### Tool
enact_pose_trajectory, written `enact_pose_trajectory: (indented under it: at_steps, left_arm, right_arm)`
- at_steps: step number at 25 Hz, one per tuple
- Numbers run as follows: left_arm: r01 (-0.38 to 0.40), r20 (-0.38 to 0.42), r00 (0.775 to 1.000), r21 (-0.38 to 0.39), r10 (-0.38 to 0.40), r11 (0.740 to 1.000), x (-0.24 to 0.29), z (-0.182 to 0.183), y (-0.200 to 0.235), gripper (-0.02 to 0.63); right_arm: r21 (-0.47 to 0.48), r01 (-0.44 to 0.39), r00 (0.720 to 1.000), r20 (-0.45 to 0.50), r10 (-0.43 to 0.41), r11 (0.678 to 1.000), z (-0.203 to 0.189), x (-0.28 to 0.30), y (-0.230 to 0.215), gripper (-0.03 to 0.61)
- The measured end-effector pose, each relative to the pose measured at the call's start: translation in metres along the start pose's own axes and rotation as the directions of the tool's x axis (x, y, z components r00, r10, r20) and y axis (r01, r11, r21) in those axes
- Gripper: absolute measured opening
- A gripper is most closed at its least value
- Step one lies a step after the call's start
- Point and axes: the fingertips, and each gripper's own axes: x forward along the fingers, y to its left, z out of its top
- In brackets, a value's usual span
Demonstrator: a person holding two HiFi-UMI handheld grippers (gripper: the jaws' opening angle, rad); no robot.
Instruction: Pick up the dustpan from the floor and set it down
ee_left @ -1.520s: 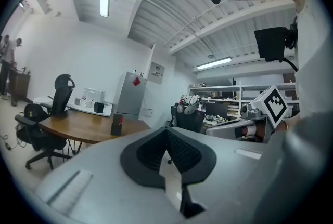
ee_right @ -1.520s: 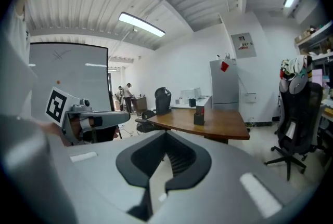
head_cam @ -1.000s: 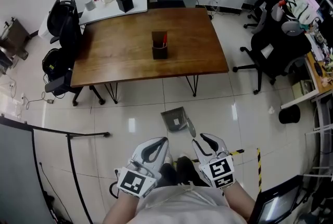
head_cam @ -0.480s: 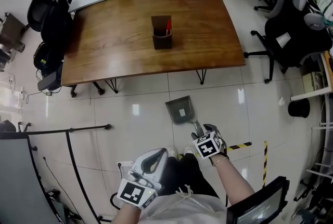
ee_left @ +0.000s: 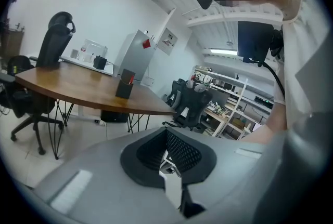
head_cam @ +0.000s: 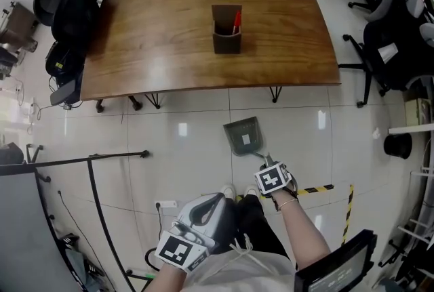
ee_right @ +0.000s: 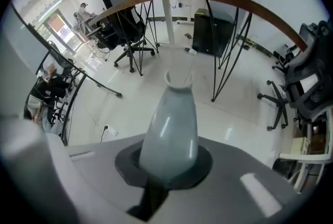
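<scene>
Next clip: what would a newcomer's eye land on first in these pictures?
The grey plastic dustpan lying on the glossy white tiled floor, just in front of the large brown wooden table, stands out first. The right hand-held gripper is closed on its handle, which fills the right gripper view. On the tabletop a dark brown box-shaped holder stands alone.

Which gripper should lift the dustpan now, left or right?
Right. The right gripper is down at the floor, shut on the dustpan handle; the left gripper hangs empty by the person's legs.
</scene>
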Motion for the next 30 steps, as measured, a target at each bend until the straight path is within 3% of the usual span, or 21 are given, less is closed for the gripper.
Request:
enact_pose_trajectory:
  at_steps: [6,13,20,26,30]
  left_arm:
    - [0.021,0.019,1.0,0.016,-0.022,1.0,-0.002,0.013,-0.003,0.014]
    - [0.067,0.079,0.994,0.061,-0.071,0.996,-0.023,0.04,-0.03,0.015]
    - [-0.003,0.176,0.984,0.096,-0.014,0.995,-0.089,0.039,-0.075,0.014]
    - [-0.114,0.292,0.954,0.138,0.07,0.984,-0.149,0.035,-0.141,0.014]
    - [-0.11,0.289,0.955,0.152,0.063,0.982,-0.177,0.017,-0.197,0.015]
  right_arm:
    - [0.019,0.0,1.0,0.022,0.0,1.0,0.001,-0.03,0.003,0.003]
    - [0.072,-0.029,0.996,0.088,0.023,0.997,-0.017,-0.139,0.017,0.002]
    - [0.03,-0.055,0.978,0.205,0.047,0.998,-0.083,-0.257,0.054,0.002]
    - [-0.06,-0.064,0.951,0.298,0.079,0.996,-0.141,-0.311,0.082,0.002]
    - [-0.083,-0.091,0.942,0.317,0.113,0.992,-0.184,-0.34,0.09,0.002]
